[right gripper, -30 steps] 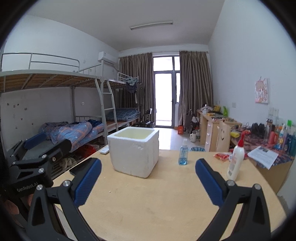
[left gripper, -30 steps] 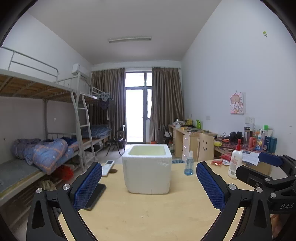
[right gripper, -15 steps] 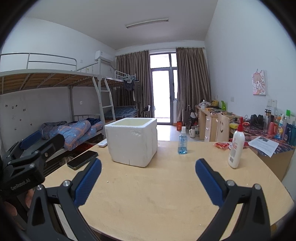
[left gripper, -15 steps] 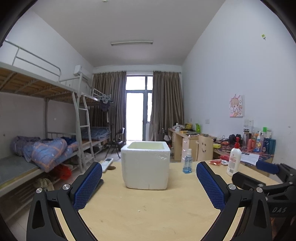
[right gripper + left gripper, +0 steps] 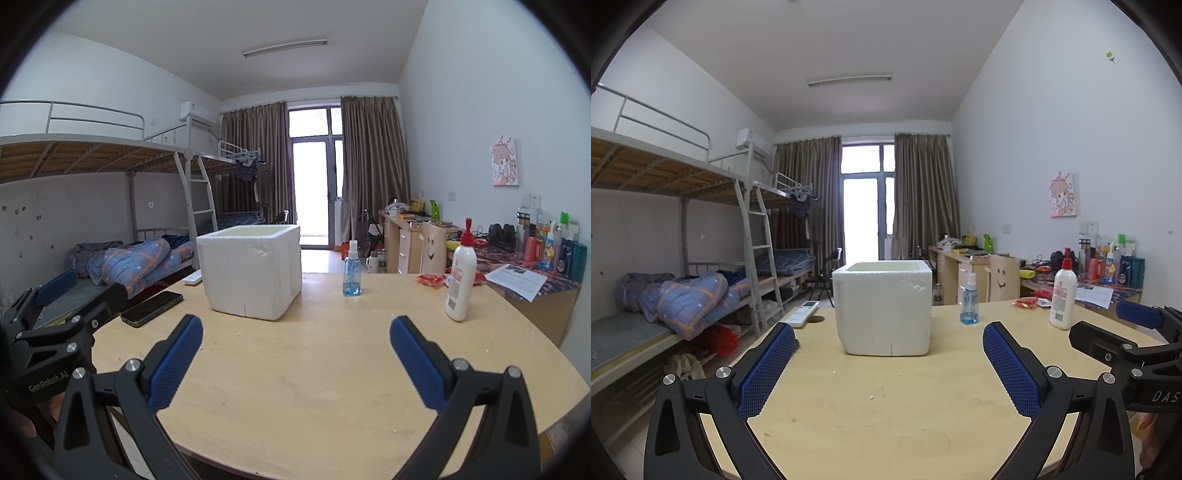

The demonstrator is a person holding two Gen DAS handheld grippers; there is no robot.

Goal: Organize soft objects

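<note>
Both grippers hung over the near edge of the table (image 5: 886, 413), and both sets of jaws were spread wide with nothing between them: the left gripper (image 5: 888, 363) and the right gripper (image 5: 295, 354). The white foam box (image 5: 884, 308) stood open-topped near the table's middle, toward the far edge. A blue spray bottle (image 5: 352, 268) and a white pump bottle (image 5: 460, 277) stood toward the far right side. A dark phone (image 5: 152, 303) lay at the left edge.
</note>
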